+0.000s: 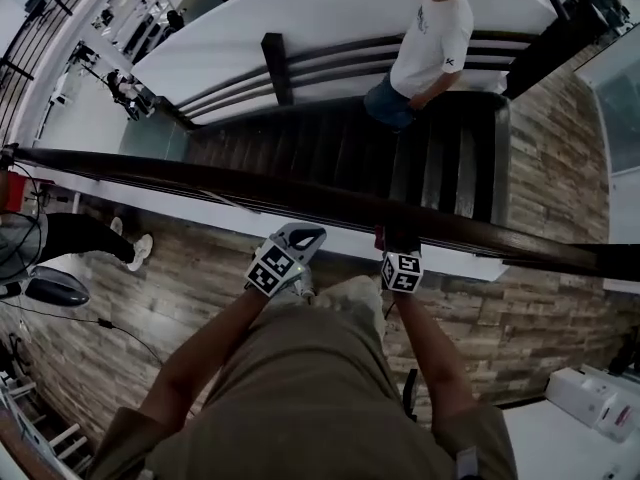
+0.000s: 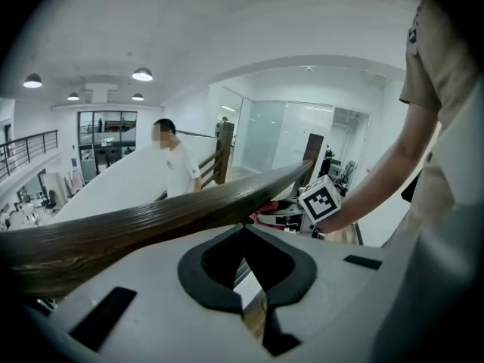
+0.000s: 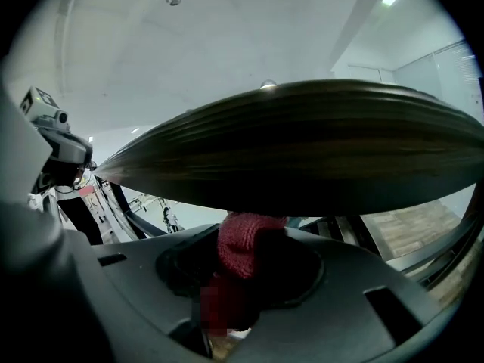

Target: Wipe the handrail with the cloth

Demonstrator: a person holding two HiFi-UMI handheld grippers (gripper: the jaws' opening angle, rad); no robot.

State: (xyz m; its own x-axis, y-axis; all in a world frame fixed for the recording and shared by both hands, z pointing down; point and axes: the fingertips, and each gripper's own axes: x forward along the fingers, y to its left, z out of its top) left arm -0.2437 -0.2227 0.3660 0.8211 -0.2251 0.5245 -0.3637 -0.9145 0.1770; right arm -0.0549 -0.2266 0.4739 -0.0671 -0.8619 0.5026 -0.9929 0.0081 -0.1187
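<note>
A dark wooden handrail (image 1: 300, 196) crosses the head view from left to right, dropping slightly. My right gripper (image 1: 398, 246) is at its near side, shut on a red knitted cloth (image 3: 246, 244). In the right gripper view the cloth's top lies against the handrail (image 3: 302, 146) just above the jaws. My left gripper (image 1: 298, 240) is a little to the left of the right one, just short of the rail. Its jaws are shut and nothing is between them (image 2: 243, 231). The left gripper view shows the handrail (image 2: 174, 214) running away to the right, with the cloth (image 2: 266, 206) beside the right gripper's marker cube (image 2: 323, 199).
Beyond the rail, a person in a white t-shirt (image 1: 432, 30) stands on dark stairs (image 1: 330, 143) with a second wooden railing (image 1: 275, 68). Below the rail lies a wood-pattern floor (image 1: 170, 288). Someone's legs (image 1: 95, 238) show at the left, and a white device (image 1: 590, 398) at the lower right.
</note>
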